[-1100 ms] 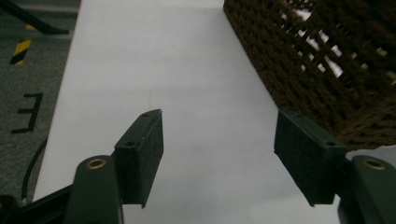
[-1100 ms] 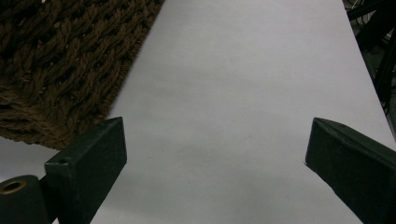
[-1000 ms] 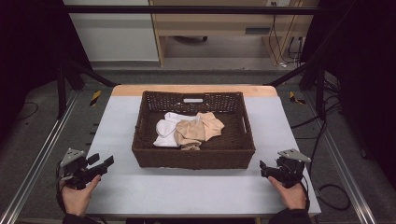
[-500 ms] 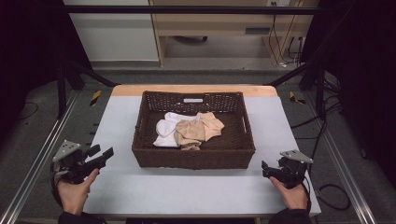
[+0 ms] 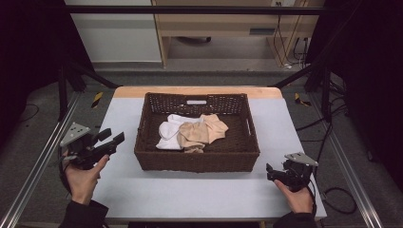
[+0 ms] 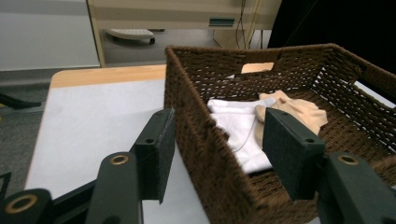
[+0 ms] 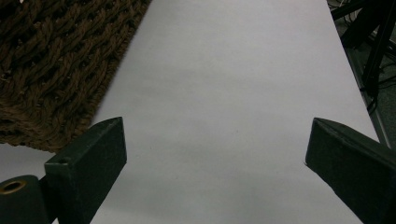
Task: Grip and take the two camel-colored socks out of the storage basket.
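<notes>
A dark brown wicker basket (image 5: 197, 161) stands in the middle of the grey table top. Inside it lie a white cloth (image 5: 168, 135) and a beige cloth (image 5: 202, 130), bunched together. My left gripper (image 5: 113, 136) is held above the table to the left of the basket and points at its left wall. Its jaws are open, have just been closing a little, and have nothing between them. In the left gripper view, the gripper (image 6: 219, 135) frames the basket's corner (image 6: 196, 130), the white cloth (image 6: 238, 126) and the beige cloth (image 6: 299, 112). My right gripper (image 5: 269, 172) rests open by the basket's front right corner, with bare table between its jaws (image 7: 215, 140).
The basket's woven wall (image 7: 51, 56) sits close on the left in the right gripper view. Metal frame rails (image 5: 43, 156) run along both table sides. A wooden strip (image 5: 197, 90) edges the table's far end, with a floor and a cabinet beyond.
My left hand has lifted the left gripper off the table, so it sits higher and farther up in the high view. The right hand and the basket's contents have not moved.
</notes>
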The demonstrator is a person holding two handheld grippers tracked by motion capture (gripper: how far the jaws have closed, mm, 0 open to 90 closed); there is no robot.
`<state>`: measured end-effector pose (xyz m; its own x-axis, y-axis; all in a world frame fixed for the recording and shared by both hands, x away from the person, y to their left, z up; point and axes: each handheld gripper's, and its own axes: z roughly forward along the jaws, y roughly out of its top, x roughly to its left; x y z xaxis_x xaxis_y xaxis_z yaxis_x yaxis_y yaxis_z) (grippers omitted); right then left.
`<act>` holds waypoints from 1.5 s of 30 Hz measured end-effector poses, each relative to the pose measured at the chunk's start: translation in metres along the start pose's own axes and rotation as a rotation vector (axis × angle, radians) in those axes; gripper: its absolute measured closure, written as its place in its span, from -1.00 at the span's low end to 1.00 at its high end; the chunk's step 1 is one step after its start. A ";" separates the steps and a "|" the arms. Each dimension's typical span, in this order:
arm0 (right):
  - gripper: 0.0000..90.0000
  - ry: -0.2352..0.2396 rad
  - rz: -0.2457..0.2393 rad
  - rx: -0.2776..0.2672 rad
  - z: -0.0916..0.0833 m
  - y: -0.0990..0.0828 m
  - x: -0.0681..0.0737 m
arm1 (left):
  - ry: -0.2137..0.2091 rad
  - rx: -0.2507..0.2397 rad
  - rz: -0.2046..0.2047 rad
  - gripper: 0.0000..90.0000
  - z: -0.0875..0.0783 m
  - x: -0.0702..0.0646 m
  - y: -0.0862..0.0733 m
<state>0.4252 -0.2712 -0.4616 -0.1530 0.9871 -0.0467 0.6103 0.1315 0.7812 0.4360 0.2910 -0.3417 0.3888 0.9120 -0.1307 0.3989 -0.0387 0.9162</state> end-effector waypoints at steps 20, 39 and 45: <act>-0.86 0.010 -0.001 -0.002 0.001 0.001 0.001 | -0.091 0.027 0.065 0.09 0.065 -0.060 0.041; -0.86 0.013 0.023 0.002 0.006 0.004 -0.002 | -0.096 0.108 0.163 0.14 0.144 -0.094 0.055; -0.87 0.012 0.020 0.003 0.006 0.004 -0.003 | -0.083 0.137 0.167 0.17 0.170 -0.093 0.055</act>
<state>0.4325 -0.2727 -0.4616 -0.1496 0.9885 -0.0235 0.6159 0.1118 0.7799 0.5626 0.1349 -0.3436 0.5240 0.8515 -0.0176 0.4302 -0.2467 0.8684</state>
